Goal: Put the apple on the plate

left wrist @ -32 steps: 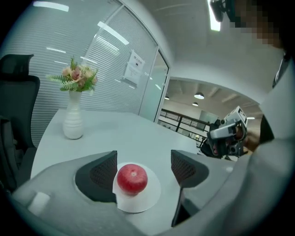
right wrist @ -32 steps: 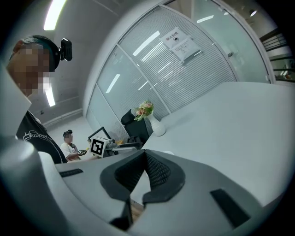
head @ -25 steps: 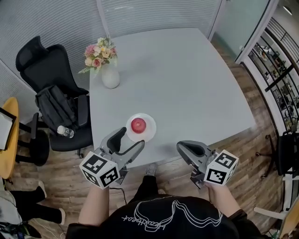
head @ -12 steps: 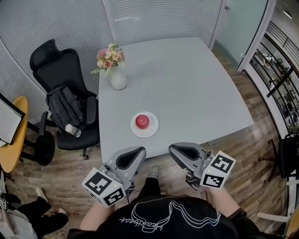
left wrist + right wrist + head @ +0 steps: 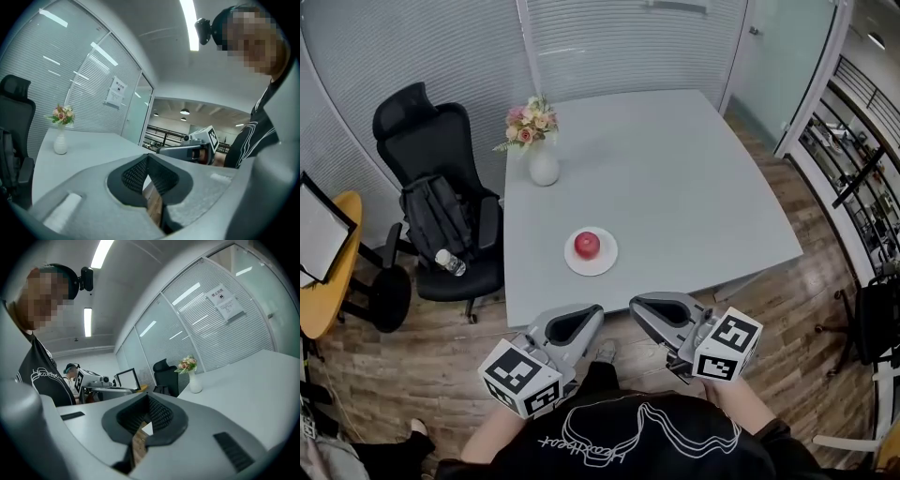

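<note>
A red apple (image 5: 587, 245) sits on a small white plate (image 5: 602, 263) near the front edge of the grey table (image 5: 694, 187). Both grippers hang off the table's front edge, close to the person's body, well short of the plate. My left gripper (image 5: 592, 311) is shut with nothing between its jaws, which have just been closing; its pads meet in the left gripper view (image 5: 147, 158). My right gripper (image 5: 637, 307) is also shut and empty, its pads together in the right gripper view (image 5: 149, 400). Neither gripper view shows the apple.
A white vase of flowers (image 5: 543, 161) stands at the table's back left corner. Left of the table is a black office chair (image 5: 412, 131) holding a backpack and a bottle (image 5: 449, 262). A yellow round table (image 5: 317, 281) is at the far left. The floor is wood.
The left gripper's jaws went from open to shut with nothing in them. Both grippers drew back from the table edge toward the body. The apple stayed on the plate.
</note>
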A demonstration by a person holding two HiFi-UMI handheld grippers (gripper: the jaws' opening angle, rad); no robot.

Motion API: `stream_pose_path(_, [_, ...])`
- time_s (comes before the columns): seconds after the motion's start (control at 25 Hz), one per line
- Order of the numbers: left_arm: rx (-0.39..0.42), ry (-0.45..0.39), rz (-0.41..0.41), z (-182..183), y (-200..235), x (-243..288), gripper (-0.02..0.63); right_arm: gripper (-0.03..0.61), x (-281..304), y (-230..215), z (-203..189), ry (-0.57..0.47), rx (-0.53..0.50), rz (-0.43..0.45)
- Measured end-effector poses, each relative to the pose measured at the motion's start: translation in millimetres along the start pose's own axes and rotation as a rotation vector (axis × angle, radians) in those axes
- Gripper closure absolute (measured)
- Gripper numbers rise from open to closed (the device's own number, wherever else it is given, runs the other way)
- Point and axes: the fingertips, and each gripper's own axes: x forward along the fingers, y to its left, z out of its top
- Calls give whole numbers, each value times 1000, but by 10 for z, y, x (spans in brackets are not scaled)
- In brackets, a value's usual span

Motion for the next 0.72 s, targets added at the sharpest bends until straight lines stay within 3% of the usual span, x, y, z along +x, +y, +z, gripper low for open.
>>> stream_pose_path(0.72, [87, 17, 26, 48, -239, -129, 600, 571, -99, 215, 10, 5, -30, -3])
